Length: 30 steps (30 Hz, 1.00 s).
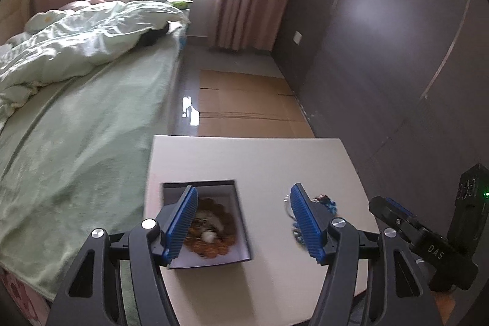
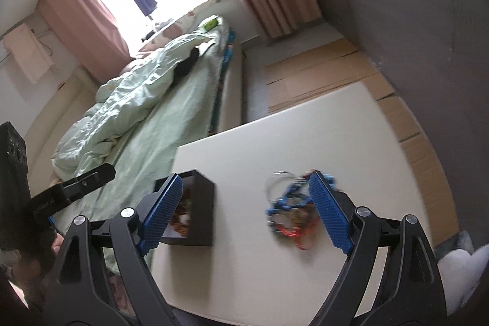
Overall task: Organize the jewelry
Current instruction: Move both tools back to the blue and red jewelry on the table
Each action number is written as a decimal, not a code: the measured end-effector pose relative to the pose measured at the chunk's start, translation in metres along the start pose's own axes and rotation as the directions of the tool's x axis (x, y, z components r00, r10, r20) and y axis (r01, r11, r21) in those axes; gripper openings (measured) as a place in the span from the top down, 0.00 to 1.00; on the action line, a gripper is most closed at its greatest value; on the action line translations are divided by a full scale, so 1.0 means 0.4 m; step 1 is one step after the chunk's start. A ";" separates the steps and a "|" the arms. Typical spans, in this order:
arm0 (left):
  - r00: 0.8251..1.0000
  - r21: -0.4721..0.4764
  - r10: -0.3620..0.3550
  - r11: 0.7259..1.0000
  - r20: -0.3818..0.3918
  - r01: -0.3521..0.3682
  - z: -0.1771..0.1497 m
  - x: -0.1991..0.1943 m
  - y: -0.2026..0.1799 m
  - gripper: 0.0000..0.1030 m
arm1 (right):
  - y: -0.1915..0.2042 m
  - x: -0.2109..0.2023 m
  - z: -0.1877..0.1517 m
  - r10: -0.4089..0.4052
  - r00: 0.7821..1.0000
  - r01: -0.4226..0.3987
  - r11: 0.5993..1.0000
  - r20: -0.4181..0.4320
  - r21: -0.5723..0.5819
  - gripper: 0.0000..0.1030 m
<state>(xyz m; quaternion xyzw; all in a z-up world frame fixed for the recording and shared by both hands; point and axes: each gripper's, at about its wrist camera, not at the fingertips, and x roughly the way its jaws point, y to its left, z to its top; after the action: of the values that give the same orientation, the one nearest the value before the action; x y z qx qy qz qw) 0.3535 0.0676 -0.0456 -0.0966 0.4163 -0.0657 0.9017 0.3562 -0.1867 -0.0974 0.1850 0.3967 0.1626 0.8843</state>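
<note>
Both the left gripper (image 1: 241, 222) and right gripper (image 2: 244, 211) gape wide and empty above the table (image 1: 259, 161), between the box (image 1: 214, 219) and the bracelets (image 2: 290, 203).

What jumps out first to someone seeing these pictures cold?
Two wide-open pairs of blue ribbed fingers frame a pale table. On it sits a dark open box holding brown beaded jewelry, with a tangle of blue and red bracelets beside it. Behind, an unmade green bed.

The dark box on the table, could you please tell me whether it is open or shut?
Open: the dark box has no lid on, and brown beaded jewelry shows inside it.
</note>
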 end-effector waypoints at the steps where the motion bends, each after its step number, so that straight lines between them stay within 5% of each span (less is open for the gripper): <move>1: 1.000 0.009 -0.006 1.000 -0.007 0.006 -0.001 0.010 -0.015 0.41 | -0.018 -0.006 -0.002 -0.008 1.000 0.008 1.000 0.001 0.009 0.18; 17: 0.991 0.072 -0.054 0.995 -0.126 0.064 -0.045 0.171 -0.160 0.43 | -0.215 0.000 -0.068 -0.016 1.000 0.019 0.990 -0.023 0.143 0.21; 22: 0.983 0.083 -0.052 0.994 -0.173 0.067 -0.055 0.229 -0.187 0.54 | -0.249 0.009 -0.074 0.039 0.999 -0.033 0.981 -0.025 0.193 0.38; 30: 0.964 0.117 0.004 0.993 -0.266 0.028 -0.083 0.356 -0.219 0.74 | -0.284 0.013 -0.072 0.078 0.997 -0.069 0.962 -0.022 0.264 0.37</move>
<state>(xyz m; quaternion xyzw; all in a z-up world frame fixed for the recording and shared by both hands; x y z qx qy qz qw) 0.4165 -0.0497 -0.1517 -0.0352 0.5281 -0.1083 0.8415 0.3535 -0.2785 -0.1703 0.3127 0.4217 0.1441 0.8388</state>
